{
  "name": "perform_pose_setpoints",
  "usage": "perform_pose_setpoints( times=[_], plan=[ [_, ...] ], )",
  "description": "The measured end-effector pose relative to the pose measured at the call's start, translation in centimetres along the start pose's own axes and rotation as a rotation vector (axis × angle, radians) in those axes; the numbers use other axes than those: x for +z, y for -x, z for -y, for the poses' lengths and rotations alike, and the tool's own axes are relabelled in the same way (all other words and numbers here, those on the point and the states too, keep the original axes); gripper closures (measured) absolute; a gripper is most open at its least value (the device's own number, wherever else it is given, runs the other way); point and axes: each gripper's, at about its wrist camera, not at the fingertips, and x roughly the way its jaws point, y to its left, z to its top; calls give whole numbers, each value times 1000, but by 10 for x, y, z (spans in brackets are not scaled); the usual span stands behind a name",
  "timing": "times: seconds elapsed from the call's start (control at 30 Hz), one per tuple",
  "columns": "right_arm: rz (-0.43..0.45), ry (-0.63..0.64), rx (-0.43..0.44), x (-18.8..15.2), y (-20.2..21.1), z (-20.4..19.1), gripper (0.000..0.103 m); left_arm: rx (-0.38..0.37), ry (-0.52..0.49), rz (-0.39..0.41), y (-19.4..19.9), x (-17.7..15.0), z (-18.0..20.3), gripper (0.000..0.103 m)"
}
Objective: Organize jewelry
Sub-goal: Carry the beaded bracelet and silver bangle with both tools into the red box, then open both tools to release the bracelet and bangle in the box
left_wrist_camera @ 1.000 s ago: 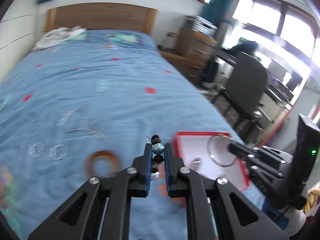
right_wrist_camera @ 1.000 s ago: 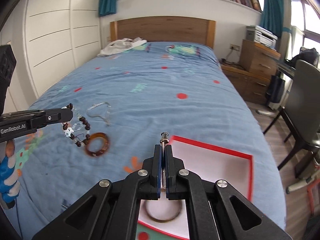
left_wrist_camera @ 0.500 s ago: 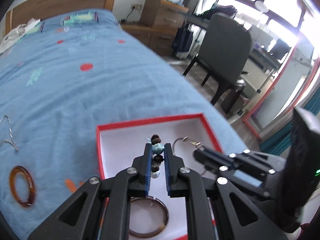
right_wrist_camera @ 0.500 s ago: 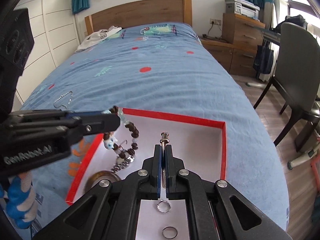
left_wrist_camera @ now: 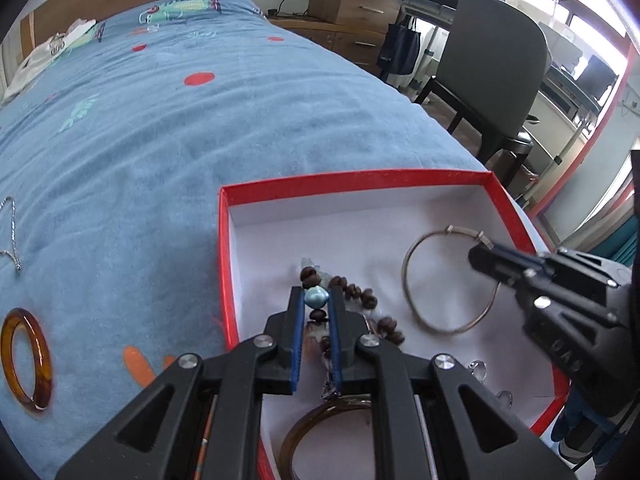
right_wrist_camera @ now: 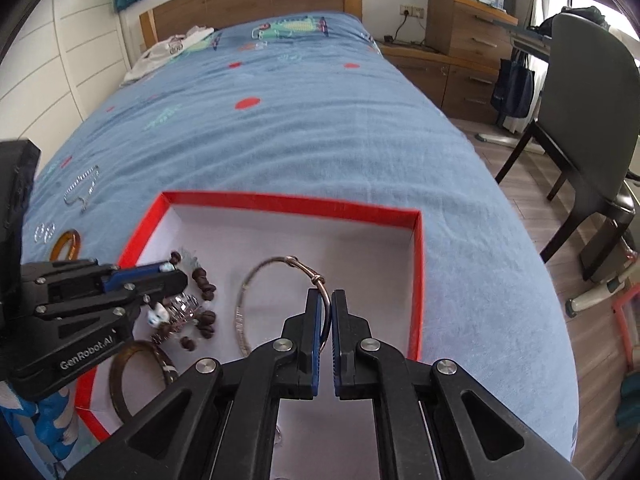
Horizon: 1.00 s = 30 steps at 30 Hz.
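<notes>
A red-rimmed white box (left_wrist_camera: 360,182) (right_wrist_camera: 288,202) lies on the blue bed. My left gripper (left_wrist_camera: 317,300) (right_wrist_camera: 176,270) is shut on a brown and blue beaded bracelet (left_wrist_camera: 360,298) (right_wrist_camera: 202,280), whose loose end rests on the box floor. My right gripper (right_wrist_camera: 326,300) (left_wrist_camera: 478,254) is low in the box, shut on a thin silver bangle (right_wrist_camera: 266,270) (left_wrist_camera: 440,280) that lies tilted on the floor. A dark brown bangle (right_wrist_camera: 138,376) (left_wrist_camera: 320,428) and small rings (left_wrist_camera: 478,368) also lie in the box.
On the bedspread left of the box lie an amber bangle (left_wrist_camera: 26,360) (right_wrist_camera: 66,242), a silver chain (right_wrist_camera: 80,186) (left_wrist_camera: 10,228) and two clear rings (right_wrist_camera: 44,232). A dark chair (right_wrist_camera: 580,92) and wooden drawers (right_wrist_camera: 464,28) stand right of the bed.
Both grippers have come down into the box. The beads now touch the box floor and the silver bangle has swung down flat onto it. The right jaws have eased apart slightly.
</notes>
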Motion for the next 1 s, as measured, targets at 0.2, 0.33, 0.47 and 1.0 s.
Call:
perform_pose_setpoints(
  times=[0.2, 0.33, 0.47, 1.0],
  plan=[
    [-39, 30, -46, -6, -9, -3, 98, 33, -19, 25, 3, -3, 4, 92],
    [-62, 54, -79, -8, -10, -5, 97, 37, -11, 37, 5, -5, 4, 91],
    [-73, 66, -90, -7, -11, -6, 97, 37, -5, 42, 7, -7, 4, 91],
    [-37, 48, -60, -5, 1, -4, 78, 3, -10, 71, 24, -8, 7, 71]
  ],
)
